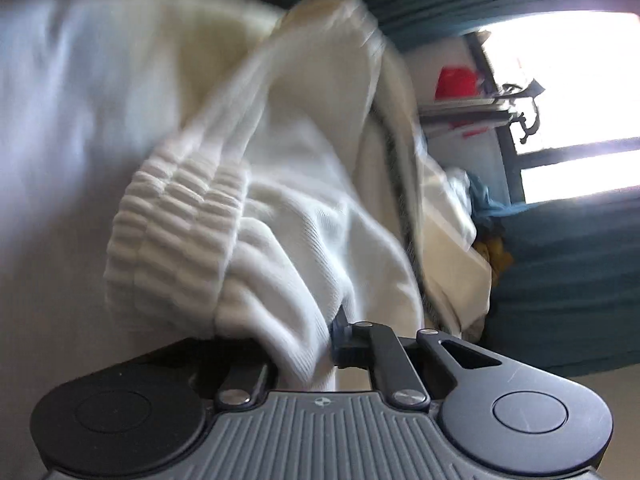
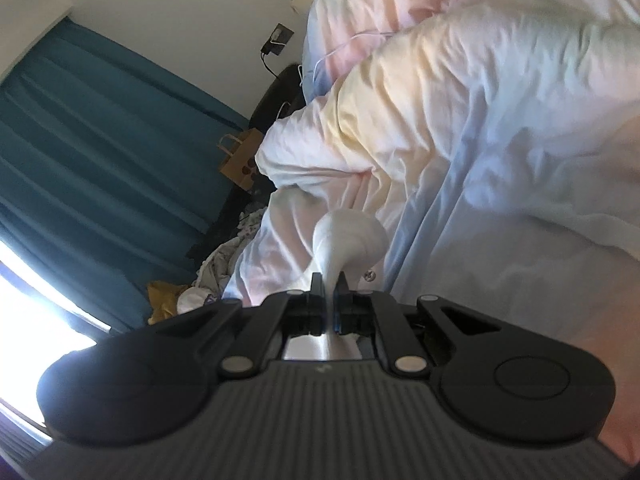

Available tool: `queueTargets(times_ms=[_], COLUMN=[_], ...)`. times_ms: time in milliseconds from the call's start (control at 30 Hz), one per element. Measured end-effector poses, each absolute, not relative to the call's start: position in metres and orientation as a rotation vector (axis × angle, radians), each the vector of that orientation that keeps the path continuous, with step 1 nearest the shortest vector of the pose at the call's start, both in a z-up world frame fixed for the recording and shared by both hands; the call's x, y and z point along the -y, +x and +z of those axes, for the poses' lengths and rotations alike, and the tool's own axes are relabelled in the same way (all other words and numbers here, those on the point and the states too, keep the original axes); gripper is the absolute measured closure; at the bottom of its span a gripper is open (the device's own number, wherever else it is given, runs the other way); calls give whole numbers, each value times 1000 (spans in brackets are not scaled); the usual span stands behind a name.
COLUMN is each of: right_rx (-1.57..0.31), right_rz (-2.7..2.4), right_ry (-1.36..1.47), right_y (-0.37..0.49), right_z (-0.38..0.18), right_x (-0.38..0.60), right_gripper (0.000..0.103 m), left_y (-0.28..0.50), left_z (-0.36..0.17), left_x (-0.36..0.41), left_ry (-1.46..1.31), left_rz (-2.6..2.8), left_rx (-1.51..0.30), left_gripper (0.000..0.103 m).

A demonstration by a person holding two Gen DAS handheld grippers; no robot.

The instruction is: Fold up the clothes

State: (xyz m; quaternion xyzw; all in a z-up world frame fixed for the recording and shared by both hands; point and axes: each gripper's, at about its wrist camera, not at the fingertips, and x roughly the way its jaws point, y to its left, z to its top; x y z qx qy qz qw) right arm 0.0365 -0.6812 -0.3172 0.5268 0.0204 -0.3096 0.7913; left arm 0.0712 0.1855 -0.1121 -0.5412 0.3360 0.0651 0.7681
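Each gripper, left (image 1: 320,340) and right (image 2: 329,292), holds white cloth (image 1: 280,216) pinched between its fingers, above the bed (image 2: 500,128).

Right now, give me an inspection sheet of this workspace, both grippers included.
Surface: bed covered by a rumpled pastel duvet.
Job's things: white ribbed sock draped over the left gripper; a bunch of white fabric in the right one.
Clutter: clothes pile and a paper bag beside the bed.
Grippers: left gripper shut on the sock; right gripper shut on the white fabric.
Cables: charger plugged into the wall, lead hanging down.
Surroundings: teal curtain, bright window, red container on a shelf.
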Motion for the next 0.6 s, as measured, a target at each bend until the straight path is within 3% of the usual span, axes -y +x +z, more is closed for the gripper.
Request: queueTargets(times_ms=[167, 367, 533, 600], right_rx=[-30, 16, -153, -266], right_rz=[-663, -797, -1074, -1099], right_ry=[1113, 1032, 1089, 1121], right_y=[30, 0, -21, -13], right_z=[-313, -305, -341, -366], right_x=[684, 681, 689, 695], right_gripper=[97, 97, 97, 97], left_y=[55, 11, -9, -5], left_z=[-57, -51, -79, -80], left_x=[-216, -241, -252, -250], left_ry=[-1080, -1050, -1067, -1031], left_rz=[224, 273, 300, 303], left_rx=[-651, -800, -923, -953], left_gripper=[97, 96, 94, 88])
